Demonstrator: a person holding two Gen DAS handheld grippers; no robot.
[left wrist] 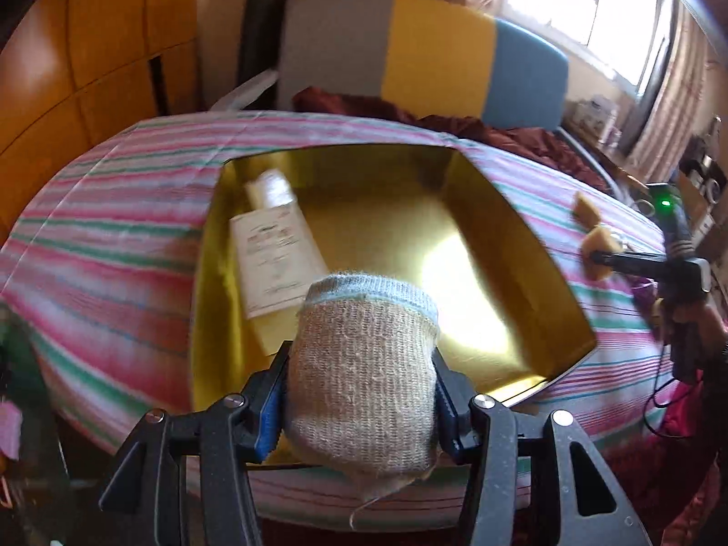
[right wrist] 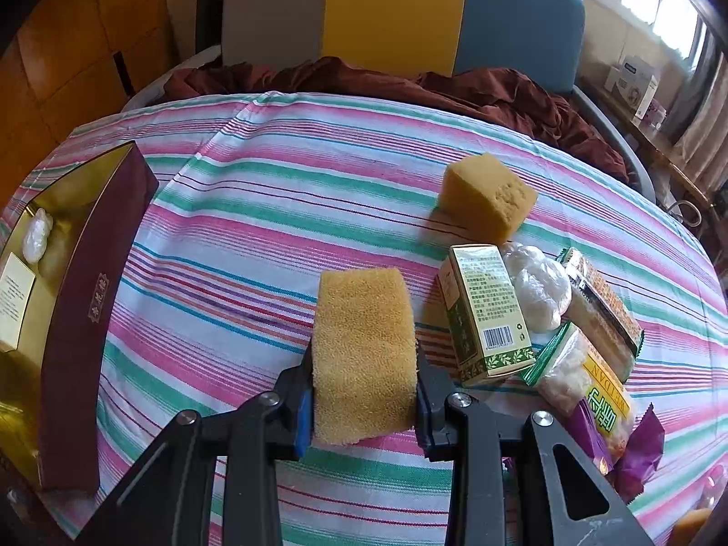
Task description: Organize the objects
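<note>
My left gripper (left wrist: 361, 391) is shut on a beige knitted sock roll (left wrist: 364, 364) and holds it over the near edge of the gold-lined box (left wrist: 523, 245). A white tube (left wrist: 273, 250) lies inside the box at its left. My right gripper (right wrist: 364, 391) is shut on a yellow sponge (right wrist: 364, 355) above the striped cloth (right wrist: 273, 209); it also shows in the left wrist view (left wrist: 600, 257). The box, maroon outside (right wrist: 82, 318), stands to the left in the right wrist view. A second sponge (right wrist: 487, 198) lies farther back on the cloth.
A green carton (right wrist: 487, 314), a white plastic-wrapped lump (right wrist: 541, 291) and several snack packets (right wrist: 587, 364) lie at the right. A maroon blanket (right wrist: 409, 86) and a grey, yellow and blue headboard (right wrist: 396, 9) are behind the table.
</note>
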